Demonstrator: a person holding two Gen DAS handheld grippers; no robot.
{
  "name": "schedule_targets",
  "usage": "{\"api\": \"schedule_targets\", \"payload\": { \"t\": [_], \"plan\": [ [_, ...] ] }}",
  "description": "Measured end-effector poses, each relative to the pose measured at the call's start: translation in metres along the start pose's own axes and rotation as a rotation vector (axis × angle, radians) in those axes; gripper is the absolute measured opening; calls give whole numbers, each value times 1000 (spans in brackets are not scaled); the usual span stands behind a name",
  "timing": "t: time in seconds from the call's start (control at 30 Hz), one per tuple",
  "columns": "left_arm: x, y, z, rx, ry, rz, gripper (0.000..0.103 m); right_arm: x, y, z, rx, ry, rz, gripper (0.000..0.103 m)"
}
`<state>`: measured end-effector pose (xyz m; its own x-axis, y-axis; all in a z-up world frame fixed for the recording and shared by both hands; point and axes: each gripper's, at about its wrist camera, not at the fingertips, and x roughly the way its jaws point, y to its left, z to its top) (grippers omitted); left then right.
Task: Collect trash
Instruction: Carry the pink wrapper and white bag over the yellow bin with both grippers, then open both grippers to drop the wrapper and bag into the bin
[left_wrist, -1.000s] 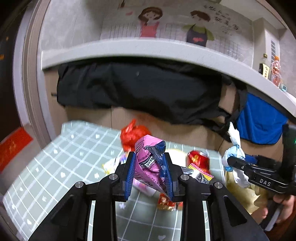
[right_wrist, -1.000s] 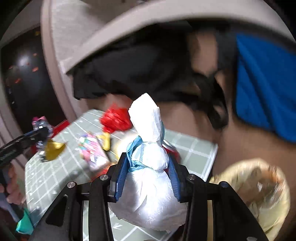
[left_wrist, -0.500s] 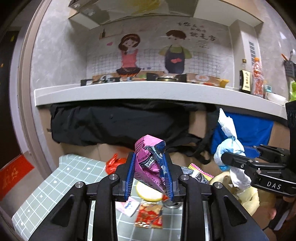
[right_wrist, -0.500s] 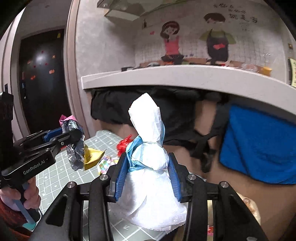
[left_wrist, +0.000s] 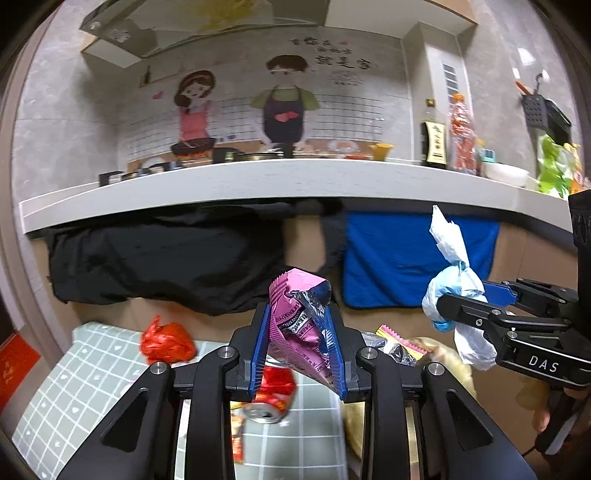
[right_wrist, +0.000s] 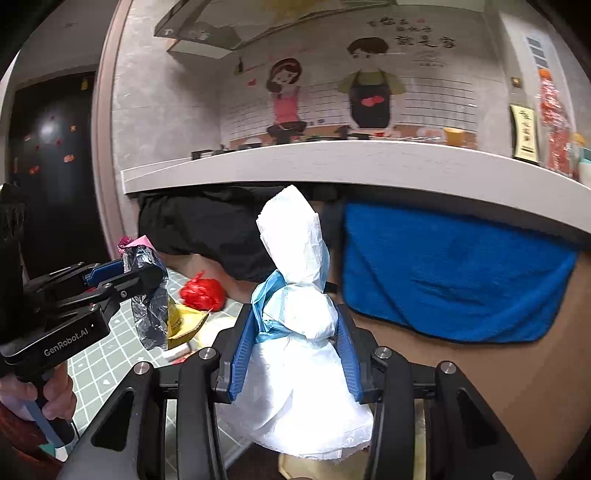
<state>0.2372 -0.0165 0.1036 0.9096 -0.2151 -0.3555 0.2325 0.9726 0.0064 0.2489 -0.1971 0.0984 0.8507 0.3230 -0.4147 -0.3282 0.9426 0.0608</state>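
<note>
Pink wrapper (left_wrist: 295, 325) pinched in left gripper (left_wrist: 298, 354), knotted white bag (right_wrist: 299, 332) in right gripper (right_wrist: 293, 354).

Ahead of the tongs a grey counter (left_wrist: 258, 184) spans the wall, cartoon mural (left_wrist: 251, 110) above, blue towel (right_wrist: 450, 273) hanging beneath.

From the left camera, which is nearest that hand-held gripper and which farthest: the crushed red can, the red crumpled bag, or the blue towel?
1. Crushed red can: just below the left hand-held gripper, on the mat.
2. Red crumpled plastic bag: farther back, to the left.
3. Blue towel: farthest, hanging under the counter, right.
</note>
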Motion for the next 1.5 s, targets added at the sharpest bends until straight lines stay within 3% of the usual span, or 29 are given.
{"api": "schedule_targets", "payload": {
  "t": [0.6, 0.97, 1.27, 1.5],
  "plan": [
    [64, -71, -16, 12, 113, -167, 30, -12, -77, -32, 121, 20, -104, 40],
    [108, -81, -39, -42, 233, -226, 30, 6, -101, -49, 150, 61, -133, 40],
    [128, -84, -50, -47, 264, -263, 30, 23, -115, -59, 183, 91, -147, 40],
    [152, -84, -55, -85, 314, -361, 34, 37, -131, -69, 238, 118, -136, 43]
  ]
}}
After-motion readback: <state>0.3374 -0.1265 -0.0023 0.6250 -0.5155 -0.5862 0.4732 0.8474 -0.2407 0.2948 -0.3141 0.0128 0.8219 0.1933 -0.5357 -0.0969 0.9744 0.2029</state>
